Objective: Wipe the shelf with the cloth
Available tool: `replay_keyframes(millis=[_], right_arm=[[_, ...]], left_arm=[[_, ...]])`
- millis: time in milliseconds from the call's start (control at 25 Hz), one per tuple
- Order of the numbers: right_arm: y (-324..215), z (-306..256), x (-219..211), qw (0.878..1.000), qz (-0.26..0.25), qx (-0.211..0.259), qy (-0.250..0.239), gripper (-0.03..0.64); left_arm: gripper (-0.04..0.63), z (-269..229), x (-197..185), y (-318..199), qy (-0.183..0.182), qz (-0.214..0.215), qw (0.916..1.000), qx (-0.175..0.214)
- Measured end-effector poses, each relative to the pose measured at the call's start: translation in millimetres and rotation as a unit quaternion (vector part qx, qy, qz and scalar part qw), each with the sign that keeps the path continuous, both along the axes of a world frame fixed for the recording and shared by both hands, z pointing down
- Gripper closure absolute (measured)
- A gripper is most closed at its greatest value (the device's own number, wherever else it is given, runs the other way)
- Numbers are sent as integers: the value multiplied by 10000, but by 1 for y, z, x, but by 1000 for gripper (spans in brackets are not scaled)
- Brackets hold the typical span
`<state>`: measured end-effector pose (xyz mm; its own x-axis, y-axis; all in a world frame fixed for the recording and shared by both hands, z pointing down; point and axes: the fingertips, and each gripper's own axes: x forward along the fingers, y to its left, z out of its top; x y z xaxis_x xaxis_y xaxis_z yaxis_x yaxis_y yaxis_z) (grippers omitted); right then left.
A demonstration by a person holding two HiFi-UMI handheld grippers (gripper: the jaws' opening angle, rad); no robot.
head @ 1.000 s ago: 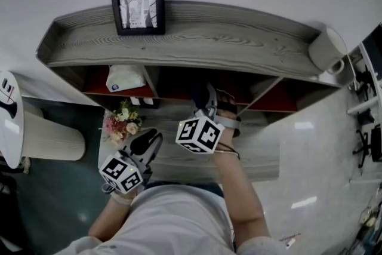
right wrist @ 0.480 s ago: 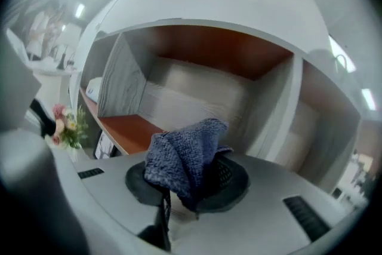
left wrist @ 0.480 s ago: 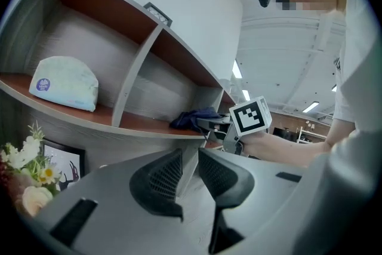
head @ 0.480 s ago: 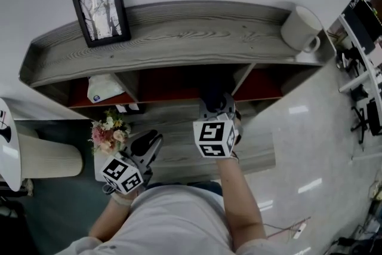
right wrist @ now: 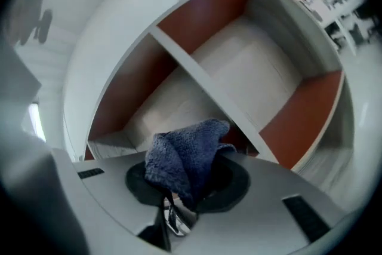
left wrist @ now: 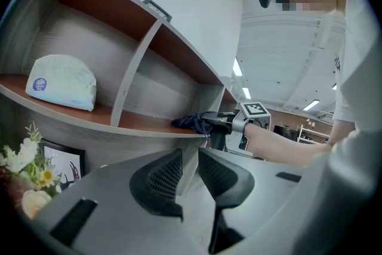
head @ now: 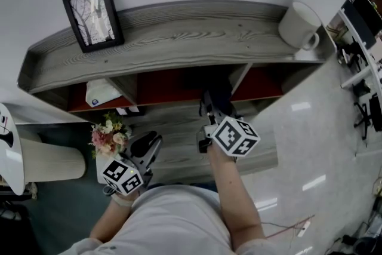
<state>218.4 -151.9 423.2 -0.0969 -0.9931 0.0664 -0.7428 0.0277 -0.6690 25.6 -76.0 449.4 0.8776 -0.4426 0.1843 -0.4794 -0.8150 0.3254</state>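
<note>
Cloth held at the shelf's middle compartment.
We see the right gripper with jaws clamped on the dark blue cloth; the left gripper's jaws stand narrowly apart, empty.

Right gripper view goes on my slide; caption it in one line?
Right gripper, jaws shut on a dark blue cloth, faces the shelf's open compartments with red-brown side walls.

We note the grey wood-grain shelf. On its top board, a black picture frame stands at the left and a white mug at the right end. In the left red-floored compartment lies a white packet. A dark blue cloth sits at the middle compartment's front edge.
</note>
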Motion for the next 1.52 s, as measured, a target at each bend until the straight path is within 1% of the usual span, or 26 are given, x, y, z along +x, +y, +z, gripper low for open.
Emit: replay_keyframes(millis=[80,200,280,360,440,560,720,960,1240,1400,1520], right_arm=[[-1,-4,8,9974,239,173,-662,532],[-4,-6,19,9873,554,418,-1429,532],[-7,-3,27,9758,795,543,-1963,534],[-9,2,37,9610,1091,613,-2465,532],[-10,3,45,9503,1313,706,-2732,534],[-11,3,49,9431,1501,750,-2870,534],[-14,-2,51,9343,1546,799,-3111,534],[-11,-45,51,9367,1527,1172,-2925,534],[-4,-100,50,9299,1330,1750,-2948,534],[-4,-117,50,9285,1268,1994,-2864,534],[-7,-120,52,9283,1271,2071,-2813,534]], left_arm=[[502,0,-2,-2,-17,-47,10000,-5],[502,1,-7,-5,-51,-122,9999,-16],[502,2,-9,-6,-71,-170,9998,-21],[502,3,-11,-7,-98,-205,9997,-29],[502,4,-11,-7,-136,-221,9997,-44],[502,6,-11,-7,-174,-243,9995,-70],[502,3,-10,-8,-165,-263,9995,-24],[502,0,-11,-8,-132,-344,9993,-8],[502,1,-14,-4,-131,-411,9991,-10],[502,0,-17,-2,-136,-447,9989,2],[502,0,-18,0,-148,-467,9988,15]])
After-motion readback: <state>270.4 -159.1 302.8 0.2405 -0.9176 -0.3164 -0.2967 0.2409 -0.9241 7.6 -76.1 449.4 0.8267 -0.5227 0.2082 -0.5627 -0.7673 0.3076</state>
